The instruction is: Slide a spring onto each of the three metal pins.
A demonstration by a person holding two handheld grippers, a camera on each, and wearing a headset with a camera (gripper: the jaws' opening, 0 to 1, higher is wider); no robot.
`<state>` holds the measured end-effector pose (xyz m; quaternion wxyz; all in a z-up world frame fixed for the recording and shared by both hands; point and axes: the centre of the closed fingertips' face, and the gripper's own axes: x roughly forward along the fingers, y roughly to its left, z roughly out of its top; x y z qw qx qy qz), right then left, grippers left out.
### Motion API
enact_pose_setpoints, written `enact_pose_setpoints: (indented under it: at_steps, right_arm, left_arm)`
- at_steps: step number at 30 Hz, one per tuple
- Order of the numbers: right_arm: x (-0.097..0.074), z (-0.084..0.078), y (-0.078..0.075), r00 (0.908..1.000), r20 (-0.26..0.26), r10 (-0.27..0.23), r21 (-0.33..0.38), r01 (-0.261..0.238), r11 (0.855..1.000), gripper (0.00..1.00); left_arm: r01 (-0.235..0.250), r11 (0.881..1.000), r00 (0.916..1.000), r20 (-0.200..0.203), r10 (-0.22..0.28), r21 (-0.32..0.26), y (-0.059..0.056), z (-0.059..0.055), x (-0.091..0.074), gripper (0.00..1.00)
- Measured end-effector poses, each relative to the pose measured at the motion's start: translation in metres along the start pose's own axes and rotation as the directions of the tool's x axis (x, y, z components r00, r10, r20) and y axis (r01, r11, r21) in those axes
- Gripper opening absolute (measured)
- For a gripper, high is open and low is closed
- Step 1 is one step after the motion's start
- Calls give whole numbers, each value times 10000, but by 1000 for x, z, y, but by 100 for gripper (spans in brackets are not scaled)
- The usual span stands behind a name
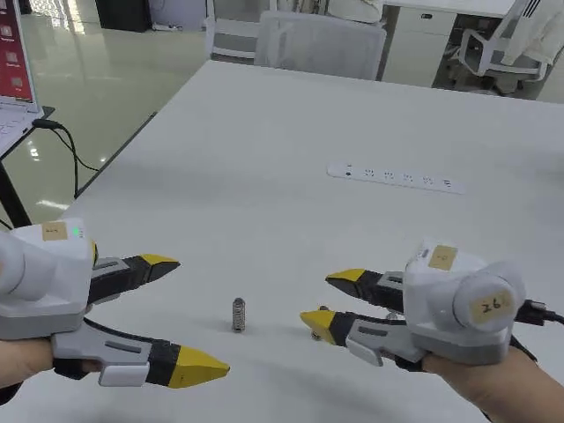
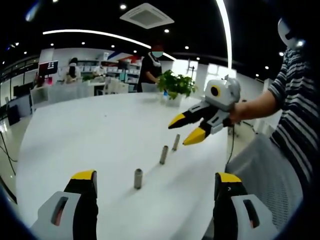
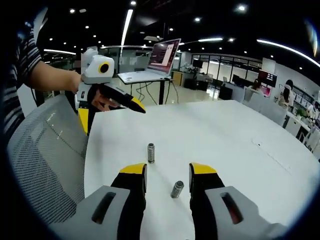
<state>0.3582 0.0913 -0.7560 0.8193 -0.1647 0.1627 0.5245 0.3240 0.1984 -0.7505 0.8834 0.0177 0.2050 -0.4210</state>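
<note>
Three small metal pins stand in a row on the white table [image 1: 264, 159]. In the left gripper view they are the nearest pin [image 2: 138, 178], the middle pin [image 2: 164, 154] and the far pin [image 2: 176, 142]. Spring coils show on the pin [image 1: 239, 315] standing between the two grippers, also the front pin [image 3: 151, 153]. A second coiled pin [image 3: 177, 189] stands in the gap of my right gripper [image 3: 168, 170], untouched. My right gripper [image 1: 320, 298] is open. My left gripper [image 1: 189, 314] is wide open, left of the pins, holding nothing.
A white power strip [image 1: 395, 176] lies further back on the table. A laptop [image 1: 13, 62] with a black cable sits on a stand at far left. Office chairs [image 1: 322, 44] stand beyond the far edge. A mesh chair [image 3: 45, 150] is beside the table.
</note>
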Motion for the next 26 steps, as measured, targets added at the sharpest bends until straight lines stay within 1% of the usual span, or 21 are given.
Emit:
enact_pose_setpoints:
  at_steps: [2, 5, 10, 11, 12, 15, 18, 24, 26]
  right_arm:
    - [-7, -3, -1, 9999, 67, -81, 103, 80, 9999, 37]
    - [-16, -11, -4, 9995, 12, -319, 142, 319, 9994, 42]
    - [-31, -24, -10, 9975, -4, -707, 472, 706, 9964, 49]
    - [-32, -25, -10, 9974, -4, -724, 497, 723, 9961, 51]
    - [-36, -29, -12, 9965, -68, -839, 523, 841, 9951, 52]
    - [-42, -35, -13, 9959, -127, -893, 608, 899, 9941, 54]
    - [-47, -39, -13, 9958, -132, -909, 718, 916, 9932, 58]
    - [-55, -53, -15, 9946, -321, -990, 1090, 1019, 9888, 66]
    - [-58, -60, -15, 9944, -388, -982, 1351, 1026, 9855, 69]
  left_arm:
    - [-23, 10000, 10000, -9, 23, 48, 0, 0, 1, 95]
    - [-71, 10000, 10000, 6, 71, 66, 0, 2, 2, 95]
    - [-96, 9999, 9999, 89, 95, 101, -2, 4, 5, 95]
    - [-90, 9999, 9999, 83, 89, 108, -2, 4, 5, 96]
    - [-78, 9998, 10000, 51, 77, 160, -4, 3, 6, 96]
    - [-53, 9998, 10000, 82, 52, 168, -6, 4, 7, 96]
    - [-74, 9998, 9999, 92, 72, 193, -6, 4, 7, 96]
    - [-42, 9999, 10000, 45, 41, 153, -8, 2, 6, 97]
    - [-50, 9998, 10000, -1, 50, 198, -8, 1, 6, 97]
